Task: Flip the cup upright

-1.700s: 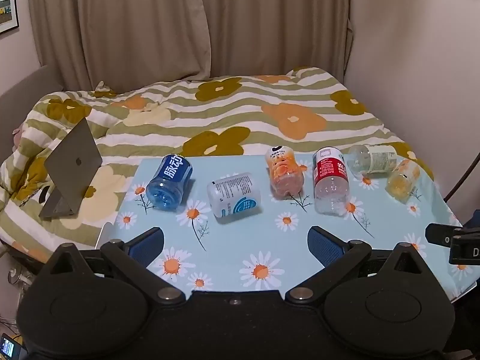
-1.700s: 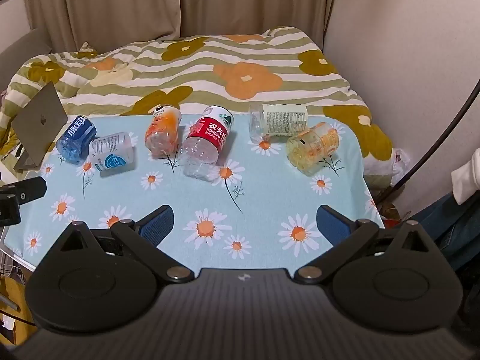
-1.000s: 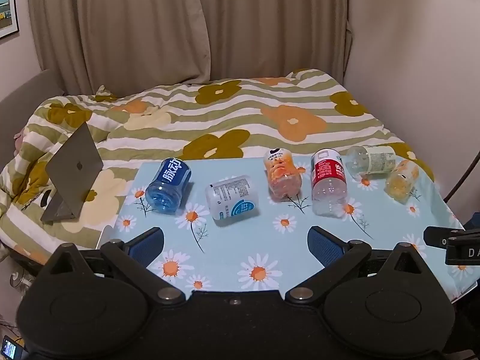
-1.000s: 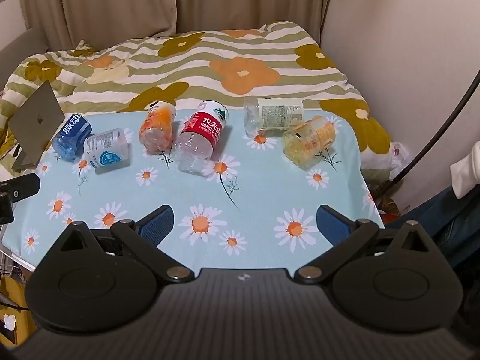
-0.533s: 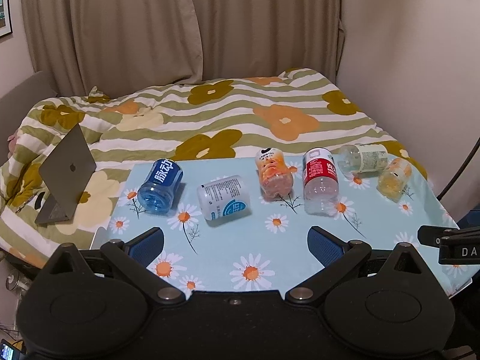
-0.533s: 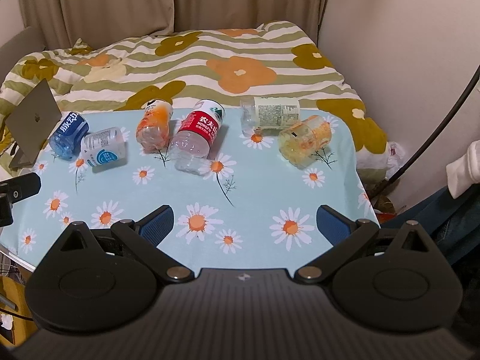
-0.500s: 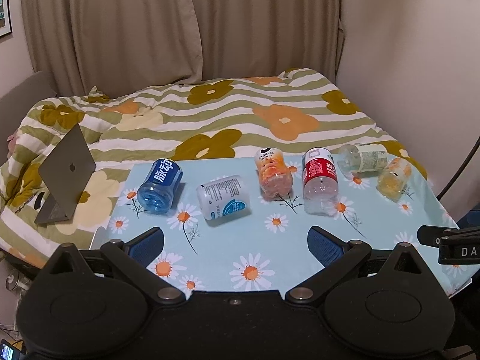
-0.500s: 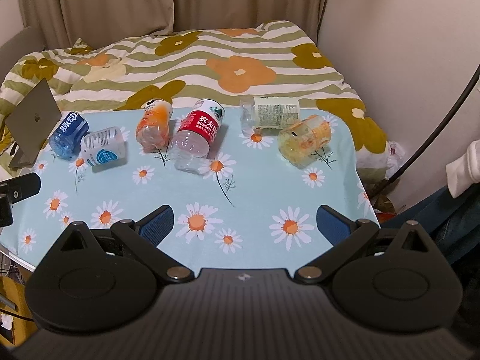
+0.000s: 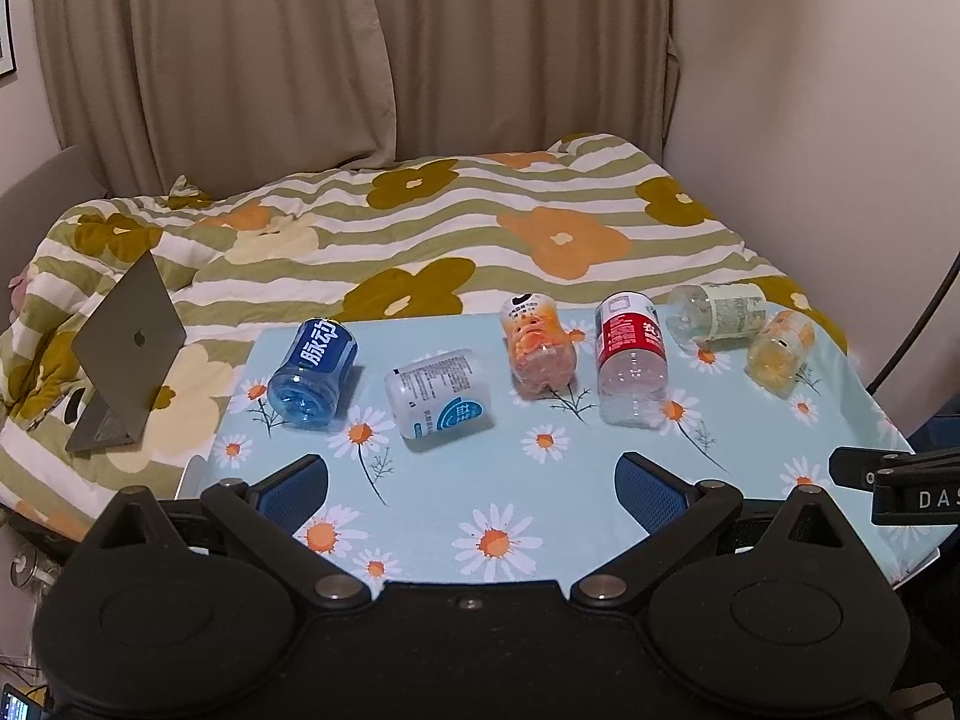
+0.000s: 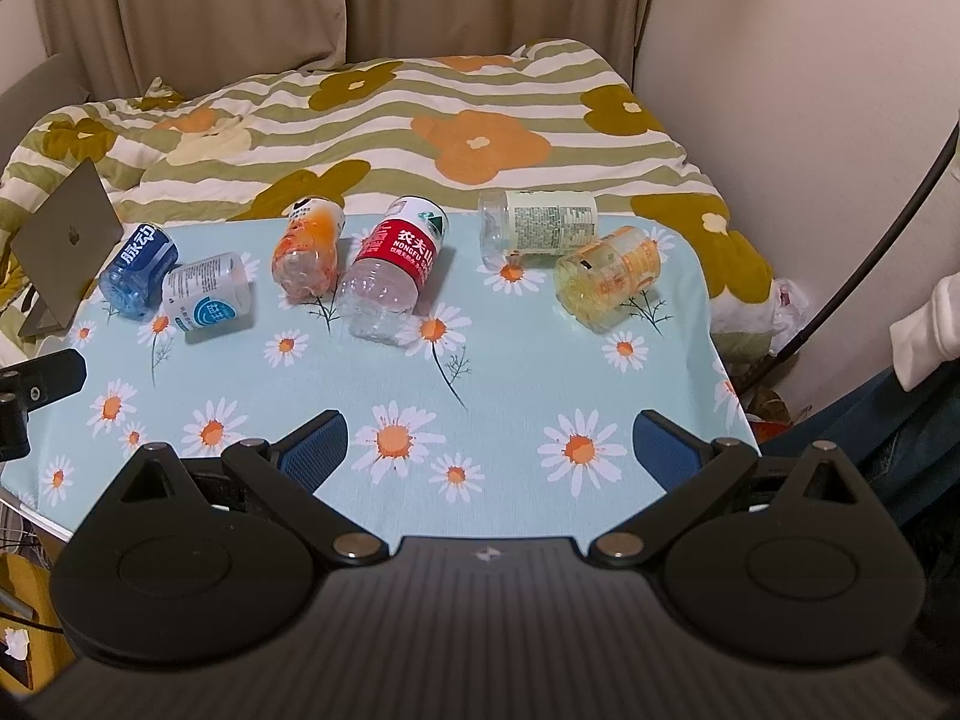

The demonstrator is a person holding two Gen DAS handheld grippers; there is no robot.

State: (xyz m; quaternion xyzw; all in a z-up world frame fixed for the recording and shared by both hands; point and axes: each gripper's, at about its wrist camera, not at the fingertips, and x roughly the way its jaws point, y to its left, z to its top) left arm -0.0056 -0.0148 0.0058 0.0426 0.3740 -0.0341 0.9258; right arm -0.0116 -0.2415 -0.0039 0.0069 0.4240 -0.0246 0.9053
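Several cut-off bottle cups lie on their sides on a daisy-print table: a blue one, a white one, an orange one, a red-labelled one, a pale green-labelled one and a yellow one. They also show in the right wrist view: blue, white, orange, red, green-labelled, yellow. My left gripper is open and empty above the table's near edge. My right gripper is open and empty, near the front edge.
A bed with a striped flower quilt lies behind the table. An open laptop stands on the bed at the left. Curtains and a wall are behind. A black cable runs at the right.
Both grippers have drawn back and risen a little, so the cups look smaller and farther. The cups have not moved. Both grippers stay open.
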